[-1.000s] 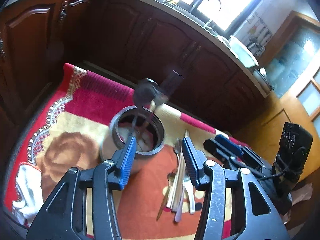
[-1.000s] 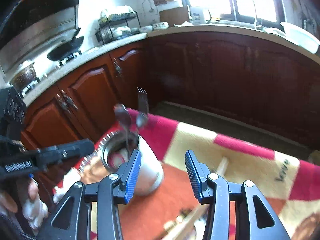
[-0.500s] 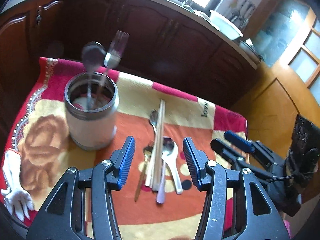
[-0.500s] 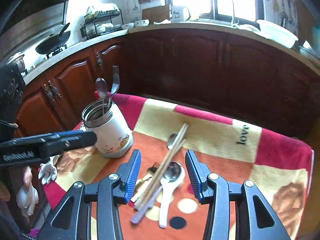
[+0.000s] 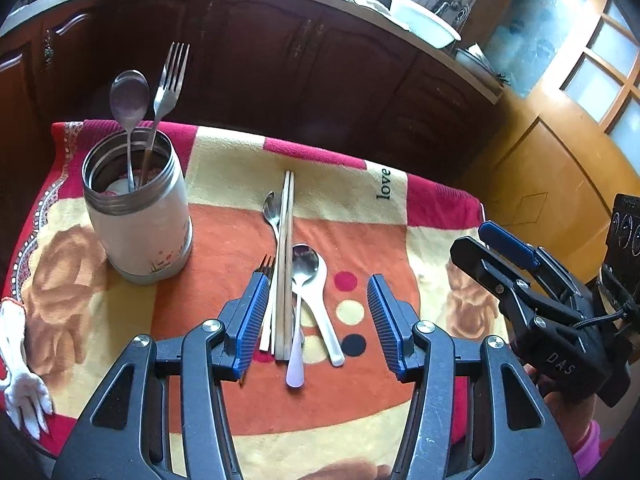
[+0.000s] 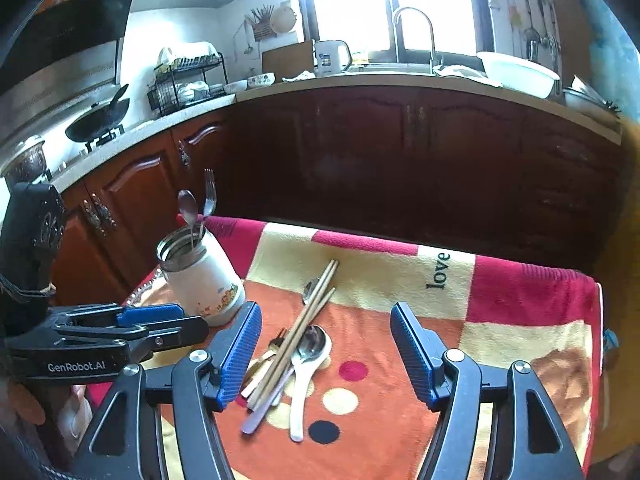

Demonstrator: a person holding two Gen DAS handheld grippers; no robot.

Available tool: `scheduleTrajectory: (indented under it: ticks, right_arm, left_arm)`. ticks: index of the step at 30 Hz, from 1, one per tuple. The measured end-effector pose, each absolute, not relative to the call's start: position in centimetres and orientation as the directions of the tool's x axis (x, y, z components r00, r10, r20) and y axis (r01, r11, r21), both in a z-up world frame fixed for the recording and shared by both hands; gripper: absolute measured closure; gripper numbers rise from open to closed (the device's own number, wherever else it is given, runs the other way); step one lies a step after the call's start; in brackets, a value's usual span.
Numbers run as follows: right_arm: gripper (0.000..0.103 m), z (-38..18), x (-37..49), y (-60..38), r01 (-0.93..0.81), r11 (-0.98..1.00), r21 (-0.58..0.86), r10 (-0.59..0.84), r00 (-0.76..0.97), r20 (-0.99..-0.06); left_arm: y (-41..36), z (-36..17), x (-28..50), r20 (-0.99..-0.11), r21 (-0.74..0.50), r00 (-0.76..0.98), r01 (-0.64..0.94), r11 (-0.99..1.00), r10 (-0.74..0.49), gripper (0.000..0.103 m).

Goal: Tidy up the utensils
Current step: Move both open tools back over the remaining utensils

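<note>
A white steel-rimmed canister [image 5: 138, 216] stands on the blanket at the left, with a spoon [image 5: 129, 98] and a fork [image 5: 170, 76] upright in it; it also shows in the right wrist view [image 6: 202, 276]. A loose pile lies mid-blanket: chopsticks [image 5: 286, 256], a white ceramic spoon [image 5: 320, 308], metal spoons [image 5: 272, 210] and a small fork [image 5: 266, 266]. My left gripper [image 5: 316, 320] is open and empty above the pile's near end. My right gripper [image 6: 326, 354] is open and empty, above the same pile [image 6: 296, 356].
The table wears a red, orange and cream blanket [image 5: 360, 208] with edges close on every side. Dark wood cabinets [image 6: 400, 160] stand behind. A white glove [image 5: 20, 376] hangs at the left edge. The right gripper's body [image 5: 540, 308] is at the right.
Both grippers have pulled back from the canister toward the near side of the table. The pile of loose utensils has come into view under them. Both stay open.
</note>
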State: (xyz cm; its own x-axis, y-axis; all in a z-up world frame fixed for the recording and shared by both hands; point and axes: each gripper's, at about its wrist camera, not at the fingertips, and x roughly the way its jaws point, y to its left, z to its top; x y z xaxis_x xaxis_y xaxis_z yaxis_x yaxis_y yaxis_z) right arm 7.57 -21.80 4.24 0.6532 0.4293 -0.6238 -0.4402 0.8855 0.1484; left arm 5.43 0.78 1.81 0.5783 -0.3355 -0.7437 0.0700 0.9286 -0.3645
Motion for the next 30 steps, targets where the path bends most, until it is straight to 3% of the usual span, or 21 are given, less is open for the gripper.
scheduleTrajectory:
  ticks: [16, 25, 30]
  right_arm:
    - [0.038, 2.2, 9.4, -23.3, -0.391, 0.895, 0.216, 0.429, 0.618, -0.659]
    - [0.039, -2.2, 11.8, -25.0, -0.343, 0.881, 0.324, 0.468, 0.542, -0.698]
    - [0.056, -5.2, 13.9, -24.4, -0.329, 0.841, 0.429, 0.540, 0.458, -0.706]
  left_arm:
    - [2.0, -0.6, 5.9, -0.779, -0.347, 0.543, 0.043, 0.937, -0.314, 0.052]
    - [2.5, -2.4, 6.2, -0.806, -0.319, 0.509, 0.056, 0.946, -0.302, 0.052]
    - [2.1, -4.0, 7.1, -0.821, -0.301, 0.491, 0.059, 0.952, -0.290, 0.052]
